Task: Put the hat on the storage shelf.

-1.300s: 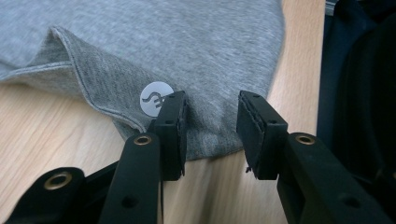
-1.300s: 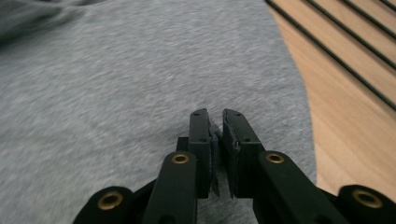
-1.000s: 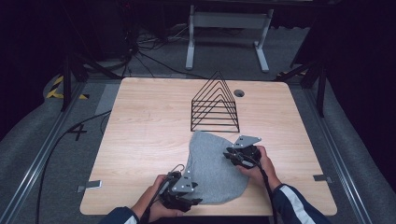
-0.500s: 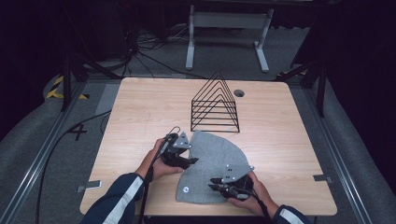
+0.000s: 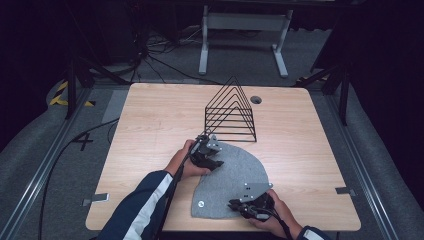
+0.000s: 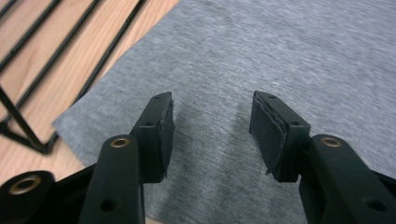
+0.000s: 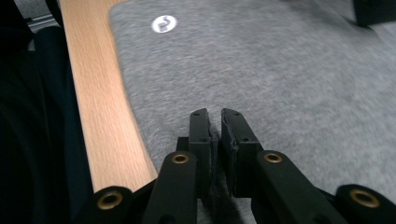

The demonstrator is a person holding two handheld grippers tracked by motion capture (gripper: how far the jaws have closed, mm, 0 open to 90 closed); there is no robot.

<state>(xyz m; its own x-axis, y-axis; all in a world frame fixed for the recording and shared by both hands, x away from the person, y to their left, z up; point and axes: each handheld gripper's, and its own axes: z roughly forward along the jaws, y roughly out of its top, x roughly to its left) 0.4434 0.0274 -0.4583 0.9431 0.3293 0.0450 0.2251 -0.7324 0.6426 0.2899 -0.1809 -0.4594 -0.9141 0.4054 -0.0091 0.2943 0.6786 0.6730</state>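
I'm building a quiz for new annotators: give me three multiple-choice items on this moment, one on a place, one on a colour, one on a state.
1. Where does the wire rack stand relative to the felt mat?
A. Beyond its far edge
B. On top of it
C. At the table's near edge

2. What colour is the mat?
A. Red
B. Grey
C. Green

3. How do the two claws stand?
A. Both open
B. Left claw shut, right claw open
C. Left open over the mat, right pinching the mat's near edge

Answers: 1 A, the high view shows the rack past the mat's far edge; 2 B, grey in all views; 3 C, the left jaws are spread, the right jaws closed on felt.
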